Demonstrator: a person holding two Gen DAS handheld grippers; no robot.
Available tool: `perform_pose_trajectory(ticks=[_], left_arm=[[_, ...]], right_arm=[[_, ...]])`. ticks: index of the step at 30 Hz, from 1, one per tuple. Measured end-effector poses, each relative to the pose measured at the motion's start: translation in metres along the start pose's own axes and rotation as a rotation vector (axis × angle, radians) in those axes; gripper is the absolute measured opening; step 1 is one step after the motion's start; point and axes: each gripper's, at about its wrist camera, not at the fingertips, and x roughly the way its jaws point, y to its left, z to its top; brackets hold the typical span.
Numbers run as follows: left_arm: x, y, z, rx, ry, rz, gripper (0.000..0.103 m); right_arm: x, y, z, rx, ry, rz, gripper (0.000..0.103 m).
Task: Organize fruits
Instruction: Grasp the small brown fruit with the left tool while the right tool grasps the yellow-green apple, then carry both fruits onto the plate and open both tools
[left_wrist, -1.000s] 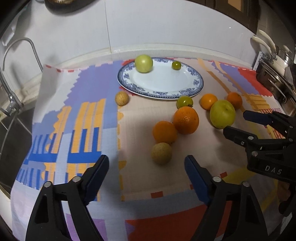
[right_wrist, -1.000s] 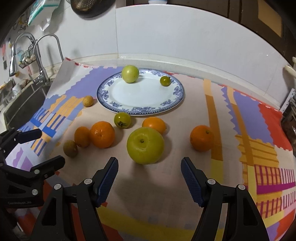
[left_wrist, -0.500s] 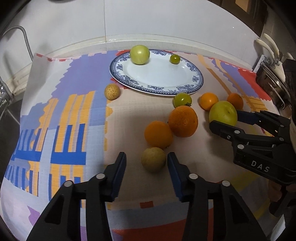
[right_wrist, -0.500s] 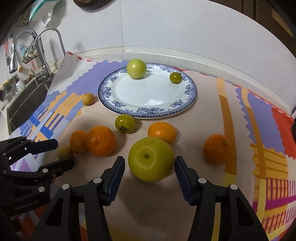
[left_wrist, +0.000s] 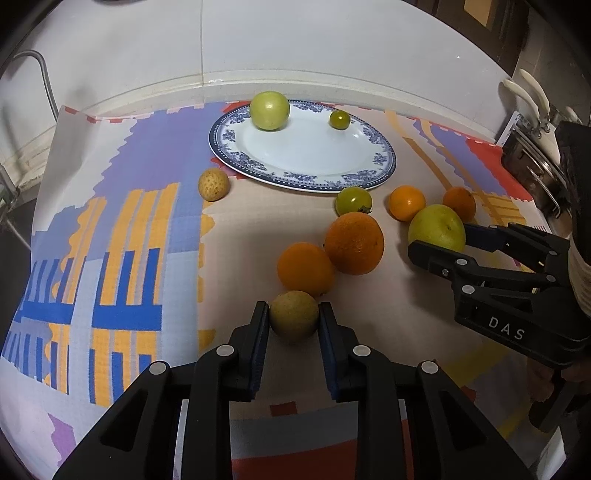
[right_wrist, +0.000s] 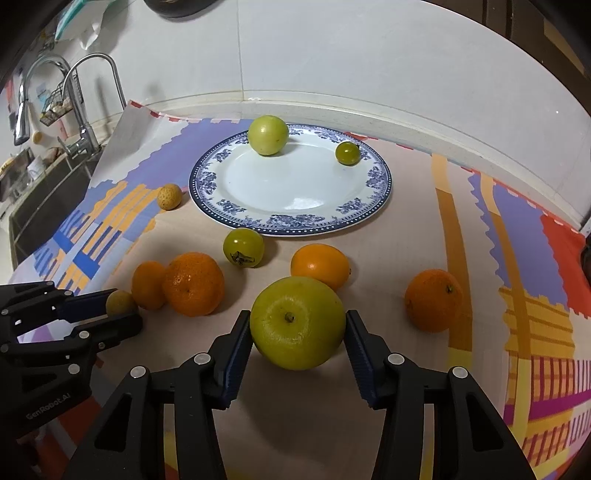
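Note:
My left gripper (left_wrist: 293, 320) is shut on a small tan round fruit (left_wrist: 293, 319) that rests on the patterned cloth. My right gripper (right_wrist: 297, 328) is shut on a big yellow-green fruit (right_wrist: 297, 323), also seen in the left wrist view (left_wrist: 436, 227). A blue-rimmed white plate (right_wrist: 291, 221) at the back holds a green apple (right_wrist: 267, 134) and a small green fruit (right_wrist: 347, 153). Several oranges lie loose, among them a large orange (left_wrist: 354, 243) and another orange (right_wrist: 433, 300) on the right.
A green persimmon (right_wrist: 243, 246) sits before the plate and a small tan fruit (right_wrist: 169, 196) to its left. A sink with a faucet (right_wrist: 85, 110) lies far left. A dish rack (left_wrist: 532, 162) stands at the right. The wall runs behind the plate.
Both grippers moved forward and closed: the left onto the small tan fruit, the right onto the big yellow-green fruit. The other fruits did not move.

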Motion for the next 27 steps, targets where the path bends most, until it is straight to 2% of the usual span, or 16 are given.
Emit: perform_pose_trajectory(ticks=[13, 27], left_arm=[[-0.031, -0.005, 0.004, 0.025, -0.076, -0.01, 0.027], [-0.079, -0.015, 0.027, 0.087, -0.23, -0.043, 0.027]], right_arm=[[-0.026, 0.007, -0.003, 0.024, -0.035, 0.011, 0.05], [-0.085, 0.015, 0.015, 0.025, -0.173, 0.009, 0.05]])
